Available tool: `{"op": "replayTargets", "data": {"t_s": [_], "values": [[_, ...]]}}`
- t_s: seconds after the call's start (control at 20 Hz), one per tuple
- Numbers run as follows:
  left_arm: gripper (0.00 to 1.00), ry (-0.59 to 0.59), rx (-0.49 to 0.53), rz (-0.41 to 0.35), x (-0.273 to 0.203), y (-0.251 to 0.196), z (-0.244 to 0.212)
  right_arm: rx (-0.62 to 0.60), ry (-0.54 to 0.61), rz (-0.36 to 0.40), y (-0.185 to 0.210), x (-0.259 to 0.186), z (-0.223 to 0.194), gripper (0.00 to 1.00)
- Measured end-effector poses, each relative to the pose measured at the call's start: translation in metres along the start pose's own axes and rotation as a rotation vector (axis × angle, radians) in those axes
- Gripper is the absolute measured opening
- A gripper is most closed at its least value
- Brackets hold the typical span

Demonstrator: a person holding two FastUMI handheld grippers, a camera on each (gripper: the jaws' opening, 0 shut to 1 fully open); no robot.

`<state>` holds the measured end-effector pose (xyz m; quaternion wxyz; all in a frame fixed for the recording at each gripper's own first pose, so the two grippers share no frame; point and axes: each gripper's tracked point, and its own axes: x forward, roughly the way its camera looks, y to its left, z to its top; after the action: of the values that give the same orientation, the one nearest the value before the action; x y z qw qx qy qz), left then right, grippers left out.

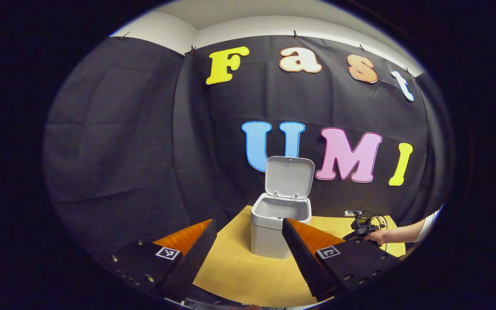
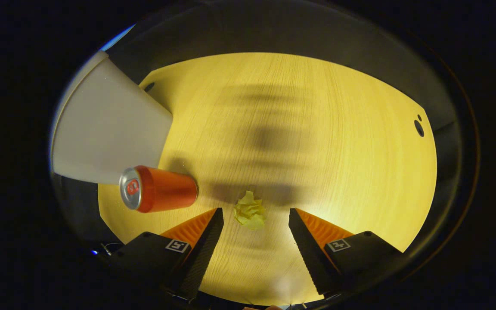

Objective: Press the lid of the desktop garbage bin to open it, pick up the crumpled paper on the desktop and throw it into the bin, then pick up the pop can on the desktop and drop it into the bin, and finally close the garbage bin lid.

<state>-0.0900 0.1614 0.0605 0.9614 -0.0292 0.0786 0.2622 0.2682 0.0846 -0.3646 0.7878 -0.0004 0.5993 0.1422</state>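
— What's on the table (image 2: 325,129) from your end?
— I see light wood w/ a grey bin (image 1: 274,232) standing on it, lid up. Red can (image 2: 159,189) on its side just beside the bin, crumpled paper (image 2: 250,211) near the can.

In the left gripper view the garbage bin (image 1: 279,224) stands on the table (image 1: 248,275) ahead of the left gripper (image 1: 250,252), its lid (image 1: 289,177) raised upright at the back; the right gripper (image 1: 362,224) is held off to its right. In the right gripper view the crumpled paper (image 2: 250,211) lies on the table between the right gripper's parted fingers, the pop can (image 2: 157,189) upright to its left, just beside the bin.
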Motion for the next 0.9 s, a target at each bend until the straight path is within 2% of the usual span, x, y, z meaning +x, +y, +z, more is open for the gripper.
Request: {"op": "replayTargets", "data": {"t_s": [0.2,0.3,0.35,0.45,0.5,0.65,0.9], "values": [[0.99,-0.006,0.028,-0.007,0.001,-0.007,0.007,0.033,0.013,0.003,0.005,0.012,-0.004,0.95],[0.99,-0.023,0.064,-0.019,0.002,-0.005,0.015,0.03,0.003,-0.011,0.002,0.017,-0.002,0.84],[0.99,-0.027,0.074,-0.029,0.004,-0.004,0.017,0.023,-0.006,-0.017,-0.001,0.018,-0.002,0.55],[0.99,-0.027,0.083,-0.048,0.007,-0.001,0.019,0.05,-0.015,-0.004,0.002,0.017,-0.003,0.29],[0.99,-0.029,0.085,-0.055,0.01,0.003,0.021,0.062,-0.018,0.0,0.002,0.015,-0.004,0.36],[0.99,-0.032,0.072,-0.088,0.012,0.008,0.02,0.049,-0.056,-0.006,0.0,-0.001,-0.004,0.35],[0.99,-0.017,0.025,-0.142,0.024,0.012,0.013,0.072,-0.158,0.05,0.01,-0.056,0.01,0.34]]}}
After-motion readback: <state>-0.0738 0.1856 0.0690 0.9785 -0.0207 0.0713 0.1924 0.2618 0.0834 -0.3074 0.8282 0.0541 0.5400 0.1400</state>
